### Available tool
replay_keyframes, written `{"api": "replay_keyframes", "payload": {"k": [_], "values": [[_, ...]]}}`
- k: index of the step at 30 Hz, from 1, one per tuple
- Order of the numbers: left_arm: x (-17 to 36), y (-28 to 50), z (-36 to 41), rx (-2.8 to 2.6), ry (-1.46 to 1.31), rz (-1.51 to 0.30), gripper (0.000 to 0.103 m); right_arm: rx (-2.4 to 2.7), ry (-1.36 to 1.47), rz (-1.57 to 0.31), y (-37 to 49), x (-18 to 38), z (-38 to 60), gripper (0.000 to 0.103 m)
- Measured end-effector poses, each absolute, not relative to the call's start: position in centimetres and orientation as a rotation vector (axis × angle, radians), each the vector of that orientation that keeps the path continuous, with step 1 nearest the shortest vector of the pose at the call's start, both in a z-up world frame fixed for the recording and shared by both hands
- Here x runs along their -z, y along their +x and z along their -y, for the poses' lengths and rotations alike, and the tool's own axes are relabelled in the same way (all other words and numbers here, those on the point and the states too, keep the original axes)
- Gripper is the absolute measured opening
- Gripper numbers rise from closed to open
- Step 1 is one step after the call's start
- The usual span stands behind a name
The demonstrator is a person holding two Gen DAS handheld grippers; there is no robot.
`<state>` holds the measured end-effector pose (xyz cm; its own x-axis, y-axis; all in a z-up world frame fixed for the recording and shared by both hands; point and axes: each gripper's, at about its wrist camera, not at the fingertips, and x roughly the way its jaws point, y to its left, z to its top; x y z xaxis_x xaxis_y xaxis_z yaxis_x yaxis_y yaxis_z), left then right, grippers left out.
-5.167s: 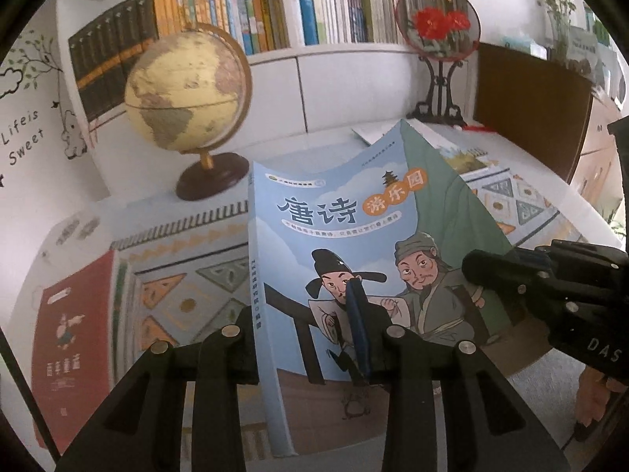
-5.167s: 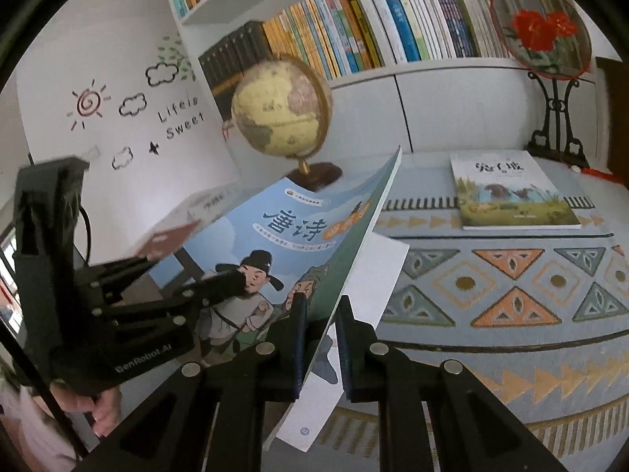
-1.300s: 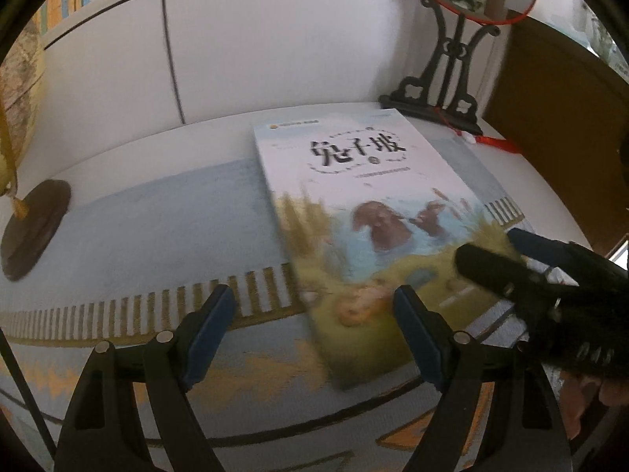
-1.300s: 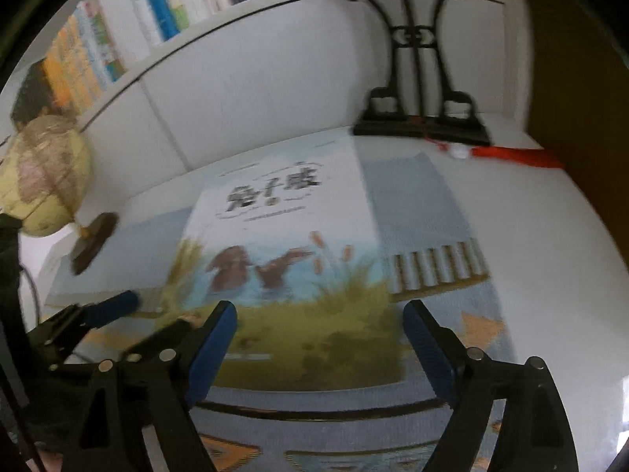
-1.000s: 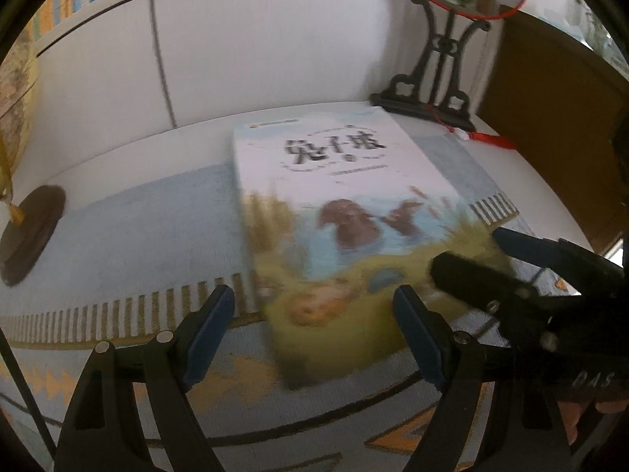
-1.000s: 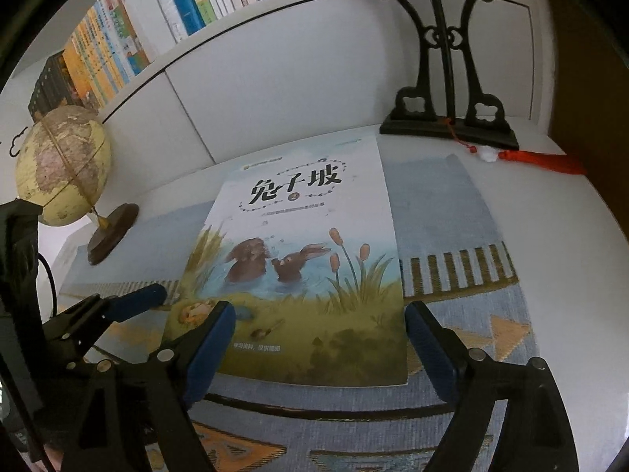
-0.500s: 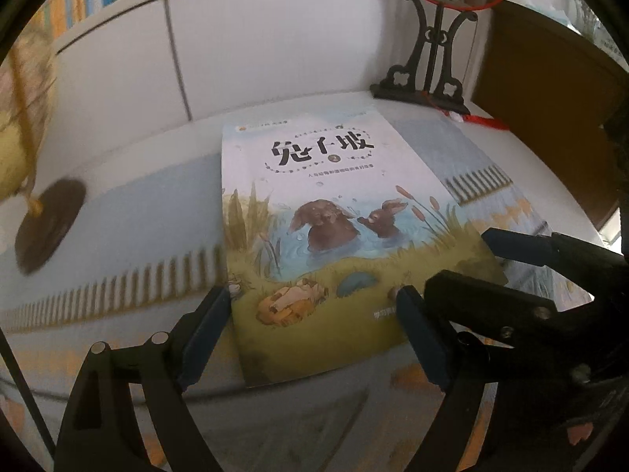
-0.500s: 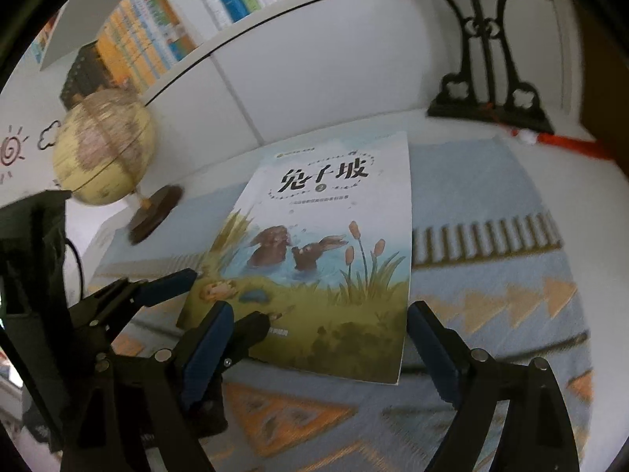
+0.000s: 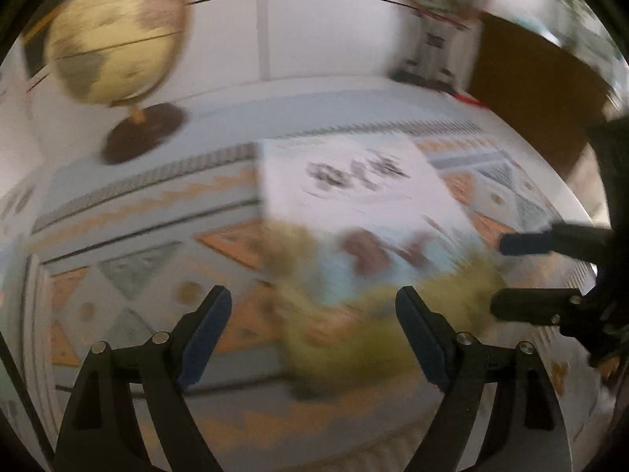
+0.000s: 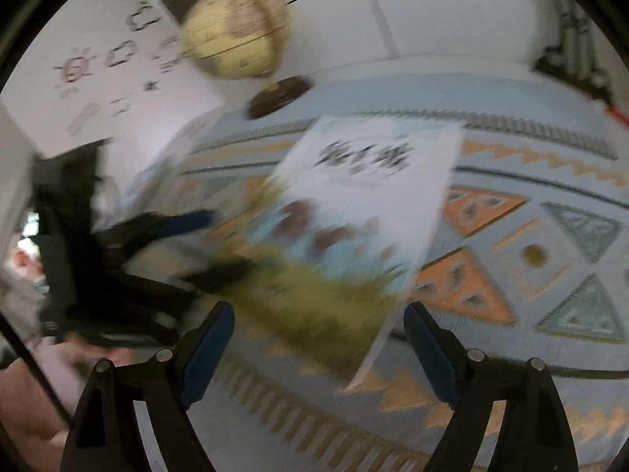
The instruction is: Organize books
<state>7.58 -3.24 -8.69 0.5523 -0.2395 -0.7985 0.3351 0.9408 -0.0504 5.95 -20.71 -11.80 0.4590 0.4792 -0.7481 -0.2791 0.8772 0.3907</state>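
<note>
On the patterned rug-covered surface (image 9: 129, 236): white-and-green picture book (image 9: 365, 212), shifted nearer from the back edge, between open left claw (image 9: 314, 338) and closing, empty right claw (image 10: 318, 338); ungrasped.

A woven cloth (image 10: 511, 181) covers the table; the book (image 10: 354, 212) seems glossy paper; the globe (image 9: 118, 35) stands on dark wood.

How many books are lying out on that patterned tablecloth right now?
1 for certain: the rabbit book lies on the patterned cloth, ahead of both grippers. A pale edge near the left gripper may be another; the blur hides it. More stand on the shelf behind.
</note>
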Motion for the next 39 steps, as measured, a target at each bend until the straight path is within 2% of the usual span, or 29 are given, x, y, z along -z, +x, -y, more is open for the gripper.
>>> {"api": "replay_keyframes", "payload": {"k": [4, 6, 10, 11, 15, 16, 18, 19, 20, 24, 25, 26, 27, 29, 32, 39], "values": [[9.8, 10.1, 1.4, 0.334, -0.013, -0.989, 0.083, -0.407, 0.307, -0.958, 7.4, 12.4, 20.9, 0.087], [10.5, 10.2, 2.1, 0.349, 0.024, -0.987, 0.083, -0.397, 0.299, -0.949, 7.8, 12.4, 20.5, 0.087], [10.8, 9.2, 4.6, 0.450, 0.111, -0.954, 0.084, -0.427, 0.374, -0.930, 8.9, 12.6, 19.8, 0.096], [10.9, 9.2, 5.1, 0.477, 0.104, -0.948, 0.087, -0.441, 0.396, -0.924, 8.9, 12.6, 19.8, 0.097], [11.4, 9.2, 5.4, 0.420, 0.130, -0.924, 0.086, -0.499, 0.527, -0.865, 8.1, 13.0, 20.6, 0.096], [11.5, 9.5, 4.9, 0.419, 0.105, -0.924, 0.086, -0.537, 0.606, -0.834, 7.6, 13.3, 21.3, 0.091], [11.5, 9.6, 4.7, 0.411, 0.101, -0.926, 0.086, -0.604, 0.659, -0.791, 7.1, 12.7, 22.2, 0.073], [11.6, 9.6, 4.8, 0.413, 0.099, -0.923, 0.086, -0.663, 0.686, -0.751, 6.8, 12.1, 22.5, 0.056], [11.5, 9.4, 5.0, 0.413, 0.095, -0.923, 0.086, -0.712, 0.706, -0.747, 6.8, 11.9, 22.4, 0.050], [11.2, 9.1, 4.6, 0.414, 0.090, -0.922, 0.086, -0.665, 0.590, -0.841, 7.2, 12.9, 20.0, 0.050], [11.2, 9.1, 4.6, 0.415, 0.089, -0.922, 0.086, -0.628, 0.568, -0.885, 7.4, 13.8, 19.4, 0.043], [11.2, 9.1, 4.5, 0.417, 0.084, -0.921, 0.086, -0.606, 0.566, -0.911, 7.7, 14.3, 19.2, 0.024], [11.2, 9.1, 4.3, 0.424, 0.073, -0.920, 0.086, -0.578, 0.569, -0.935, 7.9, 14.9, 19.1, 0.013], [10.9, 9.3, 3.1, 0.463, -0.016, -0.918, 0.086, -0.601, 0.692, -0.933, 8.1, 15.5, 20.1, 0.010], [11.0, 10.3, 1.0, 0.525, -0.166, -0.930, 0.089, -0.785, 1.039, -0.883, 8.3, 16.9, 22.2, 0.007], [11.7, 11.6, -2.0, 0.615, -0.413, -0.985, 0.089, -0.964, 1.183, -0.792, 7.7, 16.1, 22.7, 0.007]]}}
